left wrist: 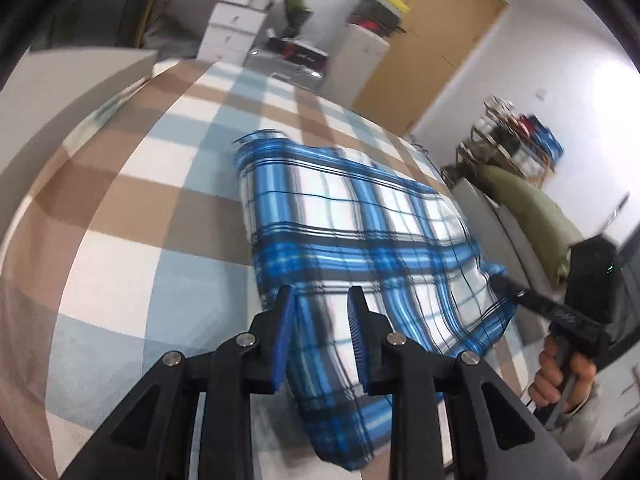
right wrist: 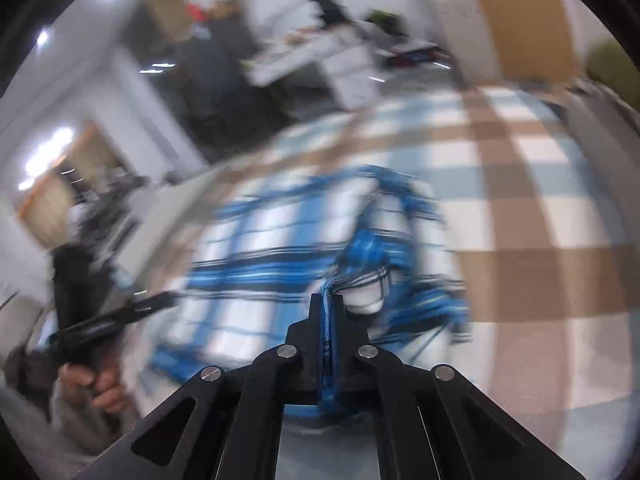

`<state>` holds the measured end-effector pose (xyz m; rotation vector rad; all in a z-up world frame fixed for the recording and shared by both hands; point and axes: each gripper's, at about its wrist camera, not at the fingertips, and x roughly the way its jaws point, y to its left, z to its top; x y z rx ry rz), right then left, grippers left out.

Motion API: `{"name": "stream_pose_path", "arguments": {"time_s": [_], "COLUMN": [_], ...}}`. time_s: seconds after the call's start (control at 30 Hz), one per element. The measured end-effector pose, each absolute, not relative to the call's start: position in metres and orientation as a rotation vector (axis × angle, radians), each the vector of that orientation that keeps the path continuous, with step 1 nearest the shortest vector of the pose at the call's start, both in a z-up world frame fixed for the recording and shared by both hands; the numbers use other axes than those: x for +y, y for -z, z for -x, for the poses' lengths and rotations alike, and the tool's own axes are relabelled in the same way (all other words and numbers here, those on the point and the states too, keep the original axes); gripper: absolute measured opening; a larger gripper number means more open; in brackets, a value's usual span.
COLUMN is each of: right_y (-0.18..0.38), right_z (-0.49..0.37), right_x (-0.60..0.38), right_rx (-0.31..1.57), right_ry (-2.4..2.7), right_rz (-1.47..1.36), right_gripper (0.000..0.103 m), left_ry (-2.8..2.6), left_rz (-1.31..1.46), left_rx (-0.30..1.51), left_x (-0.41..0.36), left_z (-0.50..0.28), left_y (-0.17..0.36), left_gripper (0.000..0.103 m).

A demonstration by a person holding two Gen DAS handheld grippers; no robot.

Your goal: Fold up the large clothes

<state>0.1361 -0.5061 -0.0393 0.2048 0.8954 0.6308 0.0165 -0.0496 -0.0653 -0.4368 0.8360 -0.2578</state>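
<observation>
A blue plaid shirt (left wrist: 360, 240) lies on a bed (left wrist: 132, 216) covered in large brown, pale blue and white checks. The shirt sits toward the bed's right side as the left wrist view shows it, already partly folded into a thick rectangle, with its near end lifted off the bed.

The left gripper (left wrist: 320, 320) points down at the shirt's near edge. Its 2 blue-padded fingers (left wrist: 284, 336) stand a little apart with plaid cloth between them. Whether the pads actually press on the cloth cannot be told from this view.

The right gripper (right wrist: 327, 300) is clenched on a bunched fold of the shirt (right wrist: 280, 256); a twisted rope of blue cloth runs between its closed jaws. From the left wrist view this gripper (left wrist: 500, 282) meets the shirt's right near corner, held by a hand (left wrist: 560, 376) on its handle. The right wrist view, heavily blurred, shows the other hand (right wrist: 96, 388) gripping the left tool (right wrist: 168, 300) at the shirt's opposite edge.

The 2 grippers sit at the 2 near corners, likely so the near end can be carried over the rest of the shirt in 1 even fold. A slack left hold would probably let that side sag.

Beyond the bed stand white drawers (left wrist: 232, 28) and a wooden door (left wrist: 432, 48).
</observation>
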Motion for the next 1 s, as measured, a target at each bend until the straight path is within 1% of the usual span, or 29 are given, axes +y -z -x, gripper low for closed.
{"name": "stream_pose_path", "arguments": {"time_s": [0.07, 0.1, 0.2, 0.23, 0.37, 0.47, 0.5, 0.53, 0.57, 0.6, 0.63, 0.67, 0.7, 0.73, 0.77, 0.83, 0.9, 0.93, 0.97, 1.0], "right_y": [0.061, 0.061, 0.040, 0.032, 0.022, 0.032, 0.041, 0.047, 0.052, 0.047, 0.033, 0.007, -0.006, -0.018, -0.019, -0.002, 0.029, 0.042, 0.046, 0.044], "right_z": [-0.154, -0.155, -0.154, -0.156, -0.191, -0.233, -0.247, -0.256, -0.264, -0.263, -0.254, -0.238, -0.229, -0.225, -0.229, -0.248, -0.270, -0.277, -0.278, -0.274], "right_x": [-0.508, -0.510, -0.510, -0.506, -0.477, -0.450, -0.449, -0.442, -0.435, -0.431, -0.430, -0.432, -0.435, -0.440, -0.444, -0.443, -0.436, -0.431, -0.429, -0.432], "right_rx": [1.047, 1.053, 0.965, 0.933, 0.949, 0.990, 1.003, 1.032, 1.066, 1.051, 0.967, 0.821, 0.752, 0.700, 0.688, 0.756, 0.881, 0.950, 0.981, 0.978], "right_ry": [-0.543, -0.539, -0.569, -0.585, -0.662, -0.675, -0.679, -0.680, -0.675, -0.686, -0.735, -0.834, -0.866, -0.873, -0.857, -0.793, -0.662, -0.614, -0.590, -0.592], "right_rz": [-0.184, -0.204, -0.222, -0.220, -0.237, -0.250, -0.265, -0.278, -0.283, -0.283, -0.272, -0.270, -0.262, -0.263, -0.280, -0.274, -0.238, -0.201, -0.183, -0.186], "right_gripper": [0.009, 0.016, 0.049, 0.049, 0.049, 0.049, 0.046, 0.019, 0.007, 0.007, 0.006, 0.006, 0.006, 0.006, 0.006, 0.006, 0.009, 0.018, 0.023, 0.024], "left_ry": [0.254, 0.250, 0.257, 0.257, 0.259, 0.249, 0.238, 0.231, 0.224, 0.219, 0.216, 0.212, 0.206, 0.205, 0.205, 0.195, 0.193, 0.192, 0.189, 0.186], "left_rz": [0.444, 0.436, 0.431, 0.435, 0.428, 0.415, 0.406, 0.402, 0.400, 0.399, 0.395, 0.391, 0.391, 0.396, 0.401, 0.406, 0.407, 0.405, 0.402, 0.400], "left_rx": [0.839, 0.837, 0.838, 0.837, 0.836, 0.827, 0.824, 0.822, 0.820, 0.817, 0.806, 0.797, 0.792, 0.791, 0.796, 0.810, 0.825, 0.831, 0.842, 0.859], "left_x": [-0.049, -0.048, -0.047, -0.045, -0.041, -0.039, -0.038, -0.037, -0.036, -0.034, -0.032, -0.029, -0.027, -0.024, -0.023, -0.022, -0.024, -0.026, -0.027, -0.028], "left_z": [-0.018, -0.018, -0.017, -0.018, -0.028, -0.036, -0.038, -0.038, -0.039, -0.039, -0.039, -0.038, -0.039, -0.041, -0.045, -0.052, -0.056, -0.057, -0.058, -0.057], "left_y": [0.066, 0.064, 0.063, 0.063, 0.061, 0.057, 0.055, 0.054, 0.052, 0.051, 0.048, 0.046, 0.044, 0.045, 0.047, 0.051, 0.054, 0.056, 0.057, 0.059], "left_gripper": [0.021, 0.021, 0.021, 0.021, 0.021, 0.022, 0.022, 0.022, 0.022, 0.022, 0.022, 0.022, 0.022, 0.022, 0.023, 0.023, 0.023, 0.023, 0.023, 0.023]}}
